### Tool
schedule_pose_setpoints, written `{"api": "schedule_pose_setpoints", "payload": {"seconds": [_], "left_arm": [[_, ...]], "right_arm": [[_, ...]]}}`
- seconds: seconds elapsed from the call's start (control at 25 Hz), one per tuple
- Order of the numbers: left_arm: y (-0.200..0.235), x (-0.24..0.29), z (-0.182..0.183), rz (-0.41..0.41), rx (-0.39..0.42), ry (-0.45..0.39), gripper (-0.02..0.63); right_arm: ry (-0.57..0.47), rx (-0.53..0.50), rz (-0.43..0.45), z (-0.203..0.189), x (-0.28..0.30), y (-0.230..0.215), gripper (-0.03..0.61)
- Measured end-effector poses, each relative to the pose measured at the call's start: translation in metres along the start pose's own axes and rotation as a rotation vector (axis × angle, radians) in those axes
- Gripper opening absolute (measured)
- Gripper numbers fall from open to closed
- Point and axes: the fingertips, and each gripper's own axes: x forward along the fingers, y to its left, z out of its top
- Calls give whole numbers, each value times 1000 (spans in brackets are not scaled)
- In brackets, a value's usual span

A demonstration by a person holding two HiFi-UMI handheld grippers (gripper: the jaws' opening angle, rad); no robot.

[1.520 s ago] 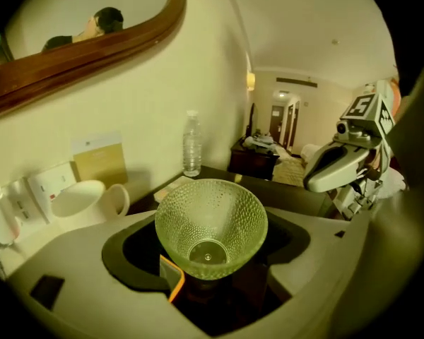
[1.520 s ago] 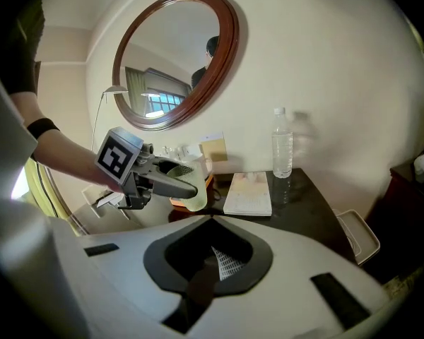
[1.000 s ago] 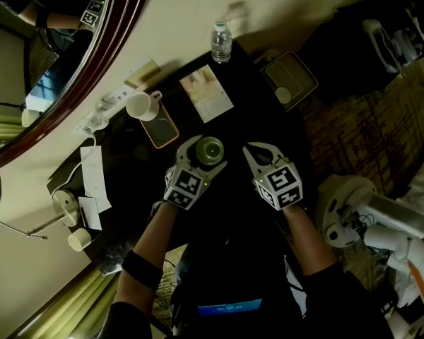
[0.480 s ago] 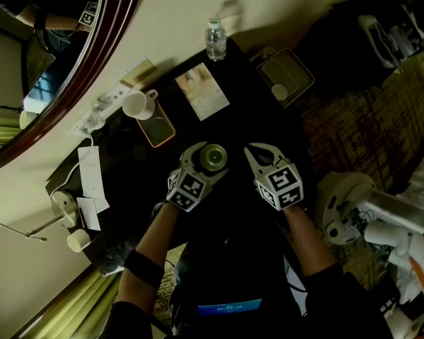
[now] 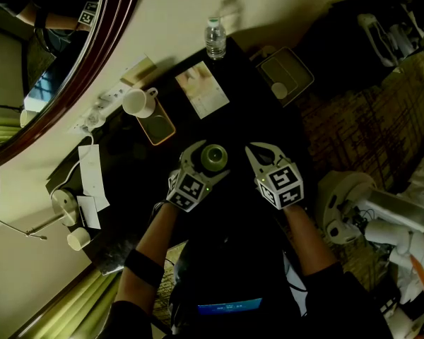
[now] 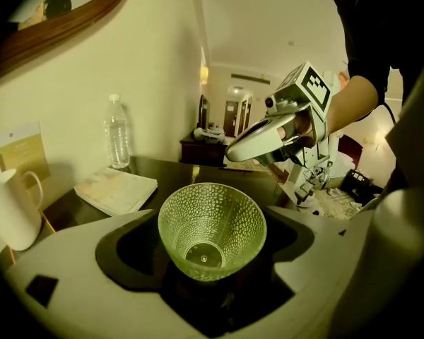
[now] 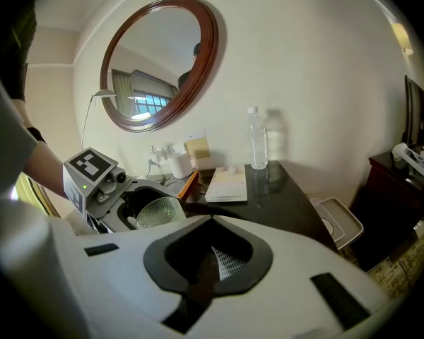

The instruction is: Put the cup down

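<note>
At the far left we see a round mirror (image 5: 60, 55) in a dark wooden frame on the pale wall. Below it a dark table (image 5: 251, 115) runs along that wall. On the table's left part stands a white mug (image 5: 138, 102), just beside a flat thing with an orange edge (image 5: 157, 128). Further along lies a pale booklet (image 5: 202, 90), and past it, at the table's far edge, a clear water bottle (image 5: 215, 39) stands upright.

Nearer to us, the left gripper (image 5: 210, 154) hangs over the middle of the table, tilted downward. Its jaws have just been opening, and they now stand wide apart. The cup (image 6: 212, 226), a green dimpled glass, stands upright between them, mouth up and empty. In the left gripper view a dark gap shows on each side of the glass, so the jaws frame the cup without pressing on it. We cannot make out from any view whether its base rests on the table top.

Just to the right, the right gripper (image 5: 261, 149) hovers over the same dark surface, near the left one but apart from it. Its jaws are closed together and hold nothing.

Beyond the table's right end a pale tray (image 5: 298, 68) sits lower down, above patterned carpet (image 5: 371, 129).
</note>
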Motion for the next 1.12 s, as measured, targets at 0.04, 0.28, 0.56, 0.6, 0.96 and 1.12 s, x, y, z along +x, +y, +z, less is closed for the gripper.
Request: {"api": "schedule_pose_setpoints", "payload": {"seconds": [0.04, 0.28, 0.56, 0.6, 0.96, 1.12], "left_arm": [[0, -1, 3, 1, 9, -1, 437], [-5, -20, 9, 26, 26, 7, 437], [-12, -77, 49, 145, -27, -31, 436], [-14, -88, 55, 167, -46, -36, 436], [-12, -165, 72, 347, -163, -135, 252], [-5, -196, 66, 454, -247, -168, 131]], "right_arm": [[-2, 3, -2, 0, -1, 0, 15], [-3, -1, -8, 5, -13, 2, 15], [-17, -22, -9, 25, -38, 7, 15], [-21, -30, -8, 29, -40, 8, 15], [-49, -73, 12, 61, -48, 22, 15], [-46, -114, 34, 67, -49, 30, 15]]}}
